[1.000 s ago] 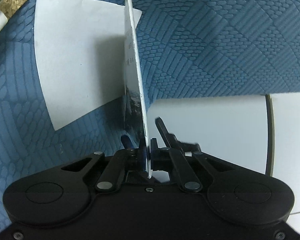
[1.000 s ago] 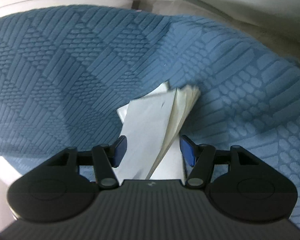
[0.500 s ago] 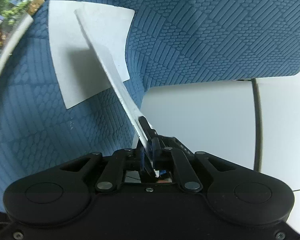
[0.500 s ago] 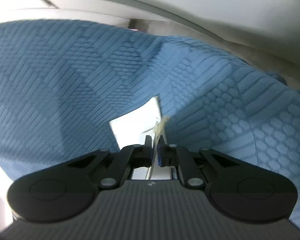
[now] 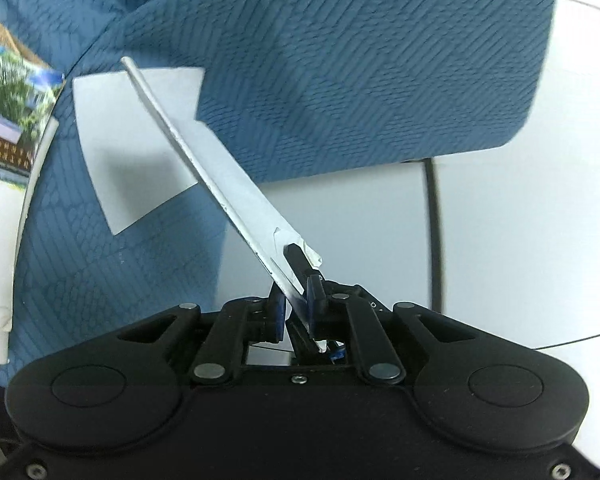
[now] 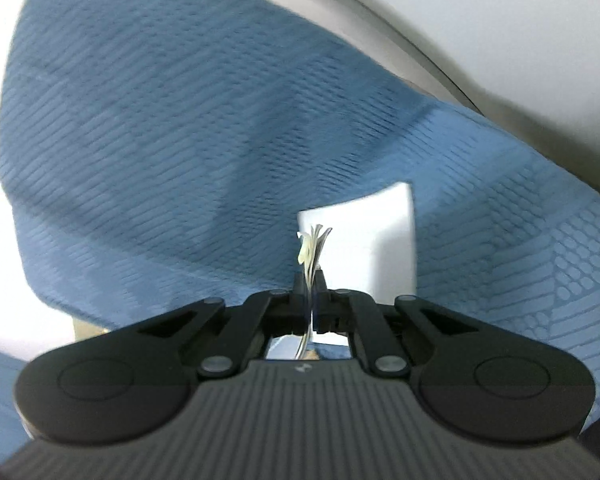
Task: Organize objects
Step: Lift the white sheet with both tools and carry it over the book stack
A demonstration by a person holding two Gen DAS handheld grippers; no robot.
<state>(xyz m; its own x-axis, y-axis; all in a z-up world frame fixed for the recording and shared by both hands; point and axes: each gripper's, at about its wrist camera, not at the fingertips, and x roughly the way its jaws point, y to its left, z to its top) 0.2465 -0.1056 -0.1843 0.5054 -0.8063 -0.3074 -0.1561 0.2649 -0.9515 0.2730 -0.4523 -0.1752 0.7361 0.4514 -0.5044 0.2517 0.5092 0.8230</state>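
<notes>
My left gripper (image 5: 296, 300) holds a flat white card (image 5: 220, 184) edge-on, lifted off the blue textured cloth (image 5: 340, 60) and leaning up to the left. Its jaws are opening slightly, with the card still between the pads. Below it a white sheet (image 5: 140, 148) lies flat on the cloth. In the right wrist view my right gripper (image 6: 310, 292) is shut on a thin stack of cards (image 6: 312, 248), whose fanned ends stick up above the pads. Behind it another white card (image 6: 376, 244) lies on the blue cloth (image 6: 180, 140).
A printed picture (image 5: 8, 128) with greenery lies at the far left edge of the cloth. The white tabletop (image 5: 500, 220) shows to the right of the cloth, crossed by a black cable (image 5: 434, 220). A pale wall rises behind the cloth in the right wrist view.
The right gripper went from open around the card stack to shut on it and lifted. The left gripper rose, and its card tipped from upright to leaning left.
</notes>
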